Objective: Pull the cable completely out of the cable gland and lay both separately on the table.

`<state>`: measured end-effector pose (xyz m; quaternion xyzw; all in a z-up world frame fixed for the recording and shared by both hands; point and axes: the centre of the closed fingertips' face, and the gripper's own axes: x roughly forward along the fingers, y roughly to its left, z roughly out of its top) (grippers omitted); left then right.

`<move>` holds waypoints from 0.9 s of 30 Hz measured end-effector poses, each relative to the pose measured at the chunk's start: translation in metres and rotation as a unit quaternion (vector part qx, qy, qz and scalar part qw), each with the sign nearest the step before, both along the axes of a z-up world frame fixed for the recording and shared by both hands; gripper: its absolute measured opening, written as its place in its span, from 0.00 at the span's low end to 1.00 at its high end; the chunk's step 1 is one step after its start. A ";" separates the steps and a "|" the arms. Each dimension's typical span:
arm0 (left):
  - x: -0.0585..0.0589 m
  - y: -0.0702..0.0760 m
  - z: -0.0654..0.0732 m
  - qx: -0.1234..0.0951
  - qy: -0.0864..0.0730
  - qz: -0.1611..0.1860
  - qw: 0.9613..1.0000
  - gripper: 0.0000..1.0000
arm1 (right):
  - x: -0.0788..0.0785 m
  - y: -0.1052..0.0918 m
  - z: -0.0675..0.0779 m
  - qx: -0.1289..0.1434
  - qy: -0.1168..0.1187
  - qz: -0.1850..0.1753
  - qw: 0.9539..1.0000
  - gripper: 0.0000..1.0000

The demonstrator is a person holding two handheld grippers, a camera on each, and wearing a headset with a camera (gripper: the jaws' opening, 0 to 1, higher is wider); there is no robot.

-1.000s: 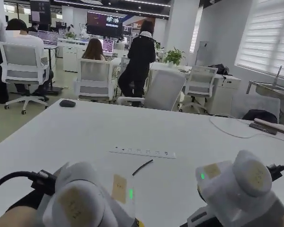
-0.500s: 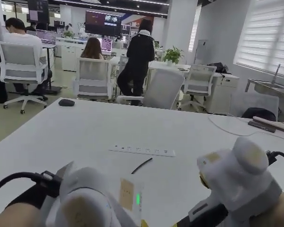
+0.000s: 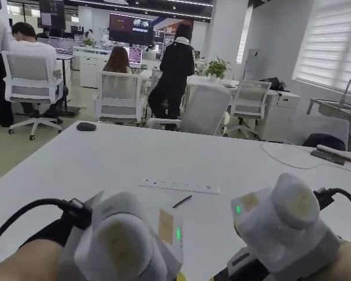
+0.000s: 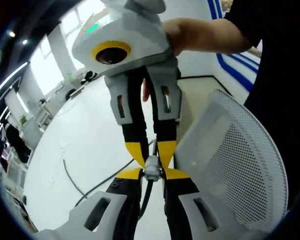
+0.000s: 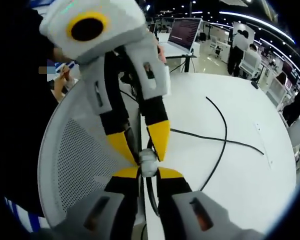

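A small white cable gland (image 4: 151, 167) sits where both grippers' yellow tips meet, held over the table edge. My left gripper (image 4: 152, 174) is shut on it from below in the left gripper view, and my right gripper (image 4: 150, 151) pinches it from above. In the right gripper view the gland (image 5: 147, 162) sits between my right gripper (image 5: 147, 172) and the left gripper (image 5: 140, 145). The black cable (image 4: 144, 197) runs from the gland back between the jaws and trails over the white table (image 5: 225, 165) as a long curve (image 5: 221, 135). I cannot tell which part each jaw pair pinches.
A white mesh chair back (image 4: 230, 150) stands close under the grippers. In the head view a white power strip (image 3: 179, 187) and a short black cable end (image 3: 182, 201) lie mid-table, with a dark mouse (image 3: 86, 126) at the far left. Office chairs and people are beyond.
The two gripper bodies have drawn a little closer together and risen in the head view, which has itself shifted slightly. Things on the table lie as before.
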<state>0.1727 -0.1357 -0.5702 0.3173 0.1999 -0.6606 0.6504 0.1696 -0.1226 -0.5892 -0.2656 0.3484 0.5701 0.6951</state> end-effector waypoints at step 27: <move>0.001 0.003 0.006 -0.022 0.112 0.033 0.993 0.15 | 0.007 -0.011 0.011 -0.024 -0.106 0.005 0.994 0.21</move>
